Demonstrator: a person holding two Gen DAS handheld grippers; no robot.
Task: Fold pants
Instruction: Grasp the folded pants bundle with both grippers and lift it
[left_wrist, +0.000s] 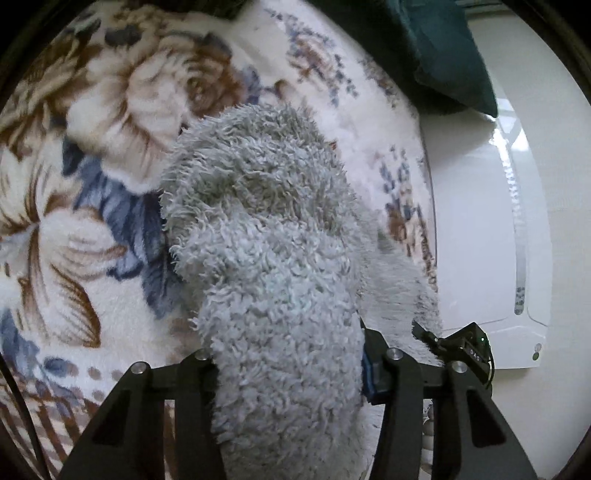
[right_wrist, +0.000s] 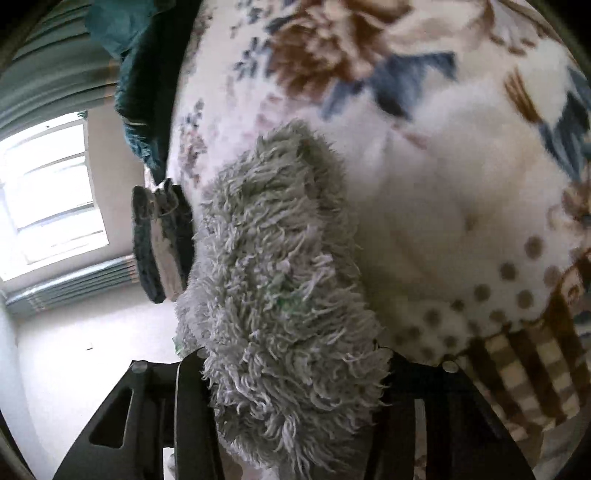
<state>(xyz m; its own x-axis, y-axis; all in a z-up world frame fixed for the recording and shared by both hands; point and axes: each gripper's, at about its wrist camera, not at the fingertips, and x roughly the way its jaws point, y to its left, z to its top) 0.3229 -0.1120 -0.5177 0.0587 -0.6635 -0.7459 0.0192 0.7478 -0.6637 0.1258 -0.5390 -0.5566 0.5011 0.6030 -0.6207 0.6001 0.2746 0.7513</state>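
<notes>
The pants (left_wrist: 266, 236) are grey and fluffy. In the left wrist view they bulge up between my left gripper's (left_wrist: 291, 365) fingers, which are shut on them, and hang over the floral blanket (left_wrist: 92, 206). In the right wrist view the same grey pants (right_wrist: 280, 266) fill the gap of my right gripper (right_wrist: 295, 369), which is shut on them above the blanket (right_wrist: 443, 206). The fingertips of both grippers are hidden by the fabric. The other gripper's black body (left_wrist: 461, 347) shows at the right of the left wrist view, and as a dark shape (right_wrist: 159, 236) in the right wrist view.
A dark teal cloth (left_wrist: 443, 51) lies at the blanket's far edge, also in the right wrist view (right_wrist: 136, 85). A white glossy board and pale floor (left_wrist: 487, 221) lie beyond the bed edge. A bright window (right_wrist: 48, 192) and a radiator (right_wrist: 74, 284) show at the left.
</notes>
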